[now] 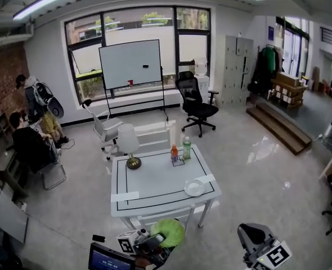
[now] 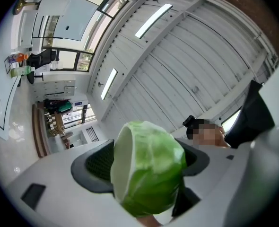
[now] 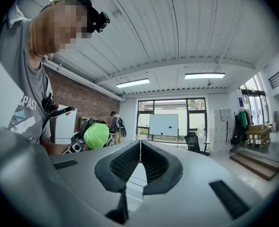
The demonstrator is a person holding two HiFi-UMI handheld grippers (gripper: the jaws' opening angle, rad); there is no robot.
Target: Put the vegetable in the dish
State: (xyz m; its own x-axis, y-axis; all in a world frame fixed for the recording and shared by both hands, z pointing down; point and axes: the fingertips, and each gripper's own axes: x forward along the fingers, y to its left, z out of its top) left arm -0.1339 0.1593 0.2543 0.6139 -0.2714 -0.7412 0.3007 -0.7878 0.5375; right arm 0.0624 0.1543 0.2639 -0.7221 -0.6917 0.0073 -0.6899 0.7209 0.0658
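Note:
A green cabbage [image 1: 169, 231] sits between the jaws of my left gripper [image 1: 159, 239] at the bottom edge of the head view, in front of the white table [image 1: 155, 206]. In the left gripper view the cabbage [image 2: 149, 171] fills the gap, both pads press on it, and the gripper [image 2: 146, 161] points up at the ceiling. A white dish [image 1: 194, 188] lies near the table's front right corner. My right gripper [image 1: 256, 238] is at the bottom right, away from the table. Its pads meet with nothing between them [image 3: 140, 149], and the cabbage [image 3: 96, 135] shows to its left.
On the table's far side stand an orange bottle [image 1: 174, 153], a green bottle [image 1: 186, 148] and a small brass bowl [image 1: 133, 162]. A white chair [image 1: 126, 139] is behind the table, with a black office chair [image 1: 195, 103] and whiteboard [image 1: 131, 63] further back. People sit at the left [image 1: 34, 142].

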